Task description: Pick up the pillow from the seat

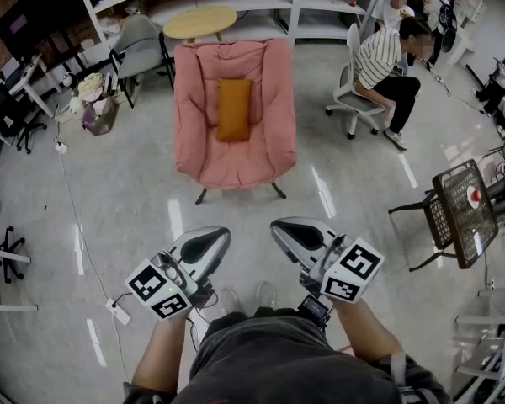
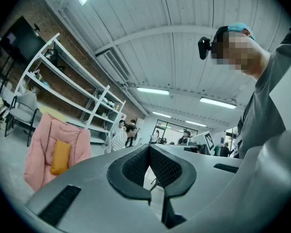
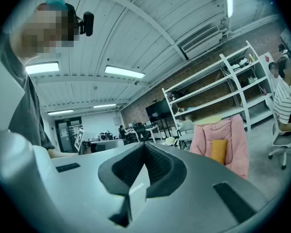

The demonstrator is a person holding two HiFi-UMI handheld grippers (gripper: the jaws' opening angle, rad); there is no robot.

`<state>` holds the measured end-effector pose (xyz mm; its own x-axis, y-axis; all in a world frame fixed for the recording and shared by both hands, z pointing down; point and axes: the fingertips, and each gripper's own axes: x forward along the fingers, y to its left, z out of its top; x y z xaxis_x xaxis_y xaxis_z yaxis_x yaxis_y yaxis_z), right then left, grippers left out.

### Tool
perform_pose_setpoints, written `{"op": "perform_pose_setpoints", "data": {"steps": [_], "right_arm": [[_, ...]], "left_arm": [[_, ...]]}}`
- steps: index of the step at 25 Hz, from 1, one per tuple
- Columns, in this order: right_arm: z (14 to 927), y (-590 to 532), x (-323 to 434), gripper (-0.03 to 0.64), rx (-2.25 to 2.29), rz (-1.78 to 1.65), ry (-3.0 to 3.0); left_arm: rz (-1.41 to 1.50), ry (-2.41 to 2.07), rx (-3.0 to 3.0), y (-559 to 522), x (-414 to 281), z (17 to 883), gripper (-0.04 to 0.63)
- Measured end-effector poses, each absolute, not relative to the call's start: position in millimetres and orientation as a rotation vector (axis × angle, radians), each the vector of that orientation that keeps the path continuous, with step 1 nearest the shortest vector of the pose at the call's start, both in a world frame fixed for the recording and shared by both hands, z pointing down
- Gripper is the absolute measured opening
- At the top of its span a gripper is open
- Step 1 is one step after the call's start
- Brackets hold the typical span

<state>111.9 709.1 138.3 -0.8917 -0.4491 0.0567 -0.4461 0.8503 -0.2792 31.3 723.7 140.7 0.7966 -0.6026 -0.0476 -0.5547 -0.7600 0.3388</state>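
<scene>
"What's over on the left?"

"A grey chair [image 1: 139, 45] by the white shelves [image 1: 311, 2]. Lower down is the left hand-held gripper [image 1: 209, 244]. Its jaws are closed tight, with nothing in them."

"And in the middle?"

"A big pink chair [image 1: 273, 116] stands on the floor [image 1: 126, 183]. The orange pillow [image 1: 234, 108] sits in it, standing up against the chair's back. A round yellow tabletop [image 1: 199, 22] is just behind the chair."

"Is the pillow close to the grippers?"

"No, it is well apart from both. They point toward the chair."

"What about the other one?"

"The right hand-held gripper [image 1: 288, 232] is closed too, and empty."

"Who's on the right?"

"A person [image 1: 377, 57] in a striped shirt, sitting on a white office chair [image 1: 353, 99]."
</scene>
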Motion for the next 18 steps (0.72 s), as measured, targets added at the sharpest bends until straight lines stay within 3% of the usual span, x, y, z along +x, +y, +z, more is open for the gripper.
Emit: {"op": "perform_pose_setpoints", "data": {"steps": [18], "right_arm": [[147.9, 686.7, 139.3, 0.014, -0.665, -0.458, 3.012]], "left_arm": [[-0.205, -0.919, 2.683, 702.5, 62.9, 147.5, 0.009]]}}
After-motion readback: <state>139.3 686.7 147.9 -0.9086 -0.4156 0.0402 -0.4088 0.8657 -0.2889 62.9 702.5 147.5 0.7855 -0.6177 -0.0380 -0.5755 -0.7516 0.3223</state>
